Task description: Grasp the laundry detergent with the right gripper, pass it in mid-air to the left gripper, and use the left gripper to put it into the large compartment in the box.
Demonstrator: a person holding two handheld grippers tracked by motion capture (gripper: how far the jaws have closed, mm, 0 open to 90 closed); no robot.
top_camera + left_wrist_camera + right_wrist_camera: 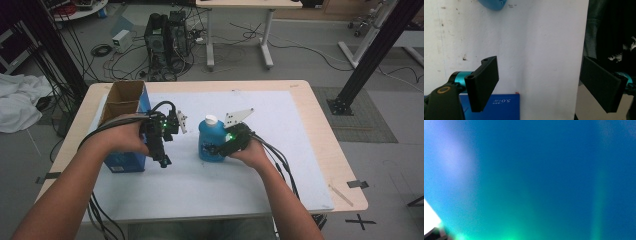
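- The blue bottle [210, 140] with its white cap stands upright on the white mat [280, 165] near the middle of the worktop [320, 125], just right of the open blue carton [125, 125].
- The right tongs [216, 148] are up against the bottle's lower side from the person's right. In the right gripper view the blue wall [529, 170] of the bottle is pressed so near the lens that it is all blur and green glow.
- I cannot tell from here whether the right tongs already pinch the bottle or merely bracket it; the bottle's foot looks planted on the mat, not lifted.
- The left tongs [162, 159] point down just in front of the carton, beside its near corner. In the left gripper view they [539, 85] stand wide apart with only bare mat between the jaws, holding nothing, and a blue edge of the carton [499, 105] shows below.
- The carton stands with its flaps up and its brown inside showing; from this angle I see nothing in it.
- My reading: the work looks like getting the bottle into the carton, and it is at an early point, the grasp on the bottle.
- Left to do, as I judge it: firm up the hold, lift, carry the bottle across to the carton, lower it in, with the left tongs free to steady the carton.
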